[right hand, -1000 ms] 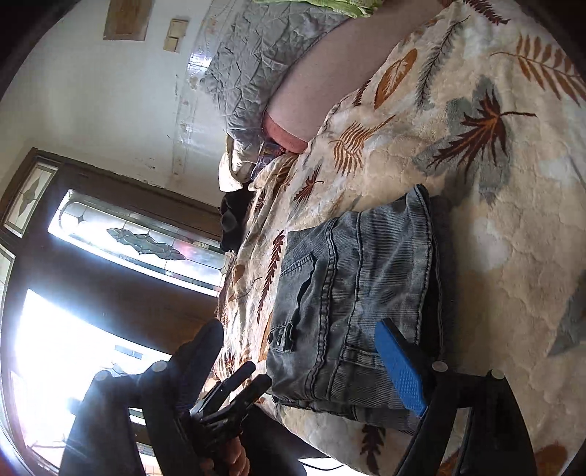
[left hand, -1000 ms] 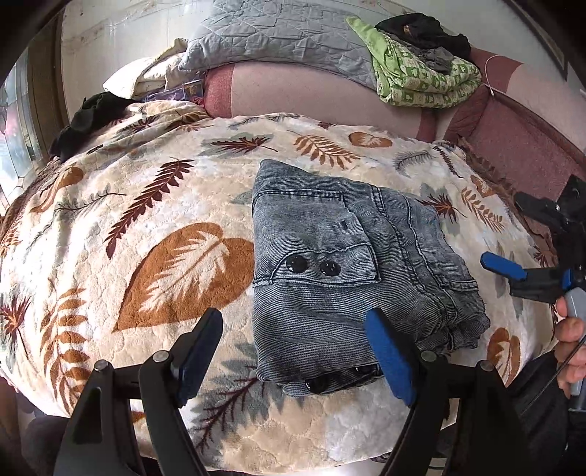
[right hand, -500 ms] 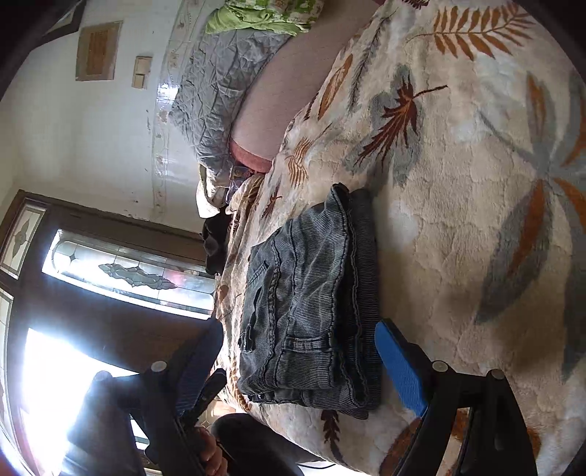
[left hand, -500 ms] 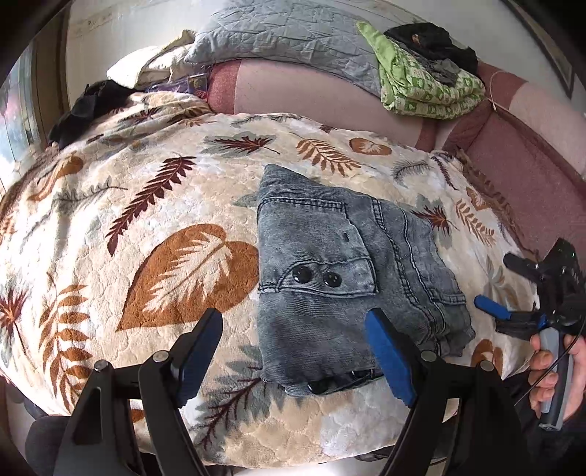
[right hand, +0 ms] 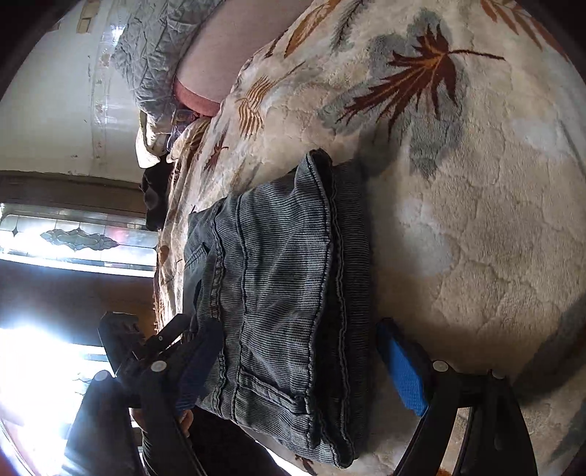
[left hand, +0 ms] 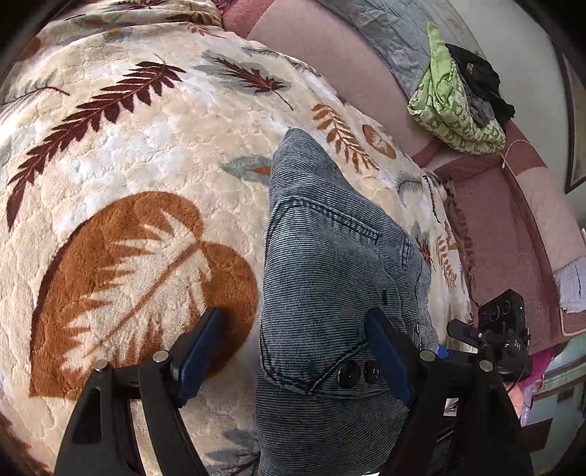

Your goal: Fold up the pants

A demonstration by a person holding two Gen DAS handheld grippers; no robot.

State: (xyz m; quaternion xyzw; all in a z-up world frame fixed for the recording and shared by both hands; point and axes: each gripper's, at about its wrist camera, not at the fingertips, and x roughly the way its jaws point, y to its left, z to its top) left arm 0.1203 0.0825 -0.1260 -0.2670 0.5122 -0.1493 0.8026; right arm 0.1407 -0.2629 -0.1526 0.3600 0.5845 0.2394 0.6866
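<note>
The folded grey-blue denim pants (left hand: 329, 293) lie in a compact stack on the leaf-print blanket (left hand: 128, 164); a pocket flap with two black buttons faces up. My left gripper (left hand: 296, 359) is open and low over the stack's left edge, one finger on the blanket, the other over the denim. My right gripper (right hand: 300, 369) is open and straddles the near end of the pants (right hand: 278, 285) from the other side. The right gripper also shows in the left wrist view (left hand: 490, 344), beside the stack.
A pink couch back (left hand: 494, 227) rises behind the blanket, with a grey quilt (left hand: 388, 33) and a green patterned cloth pile (left hand: 454, 106) on it. A stained-glass window (right hand: 73, 238) and dark clothing (right hand: 154, 197) sit beyond the blanket's far side.
Both grippers have moved in close to the folded pants, from hovering back at the edge to straddling the stack's sides. The pants have not visibly changed shape.
</note>
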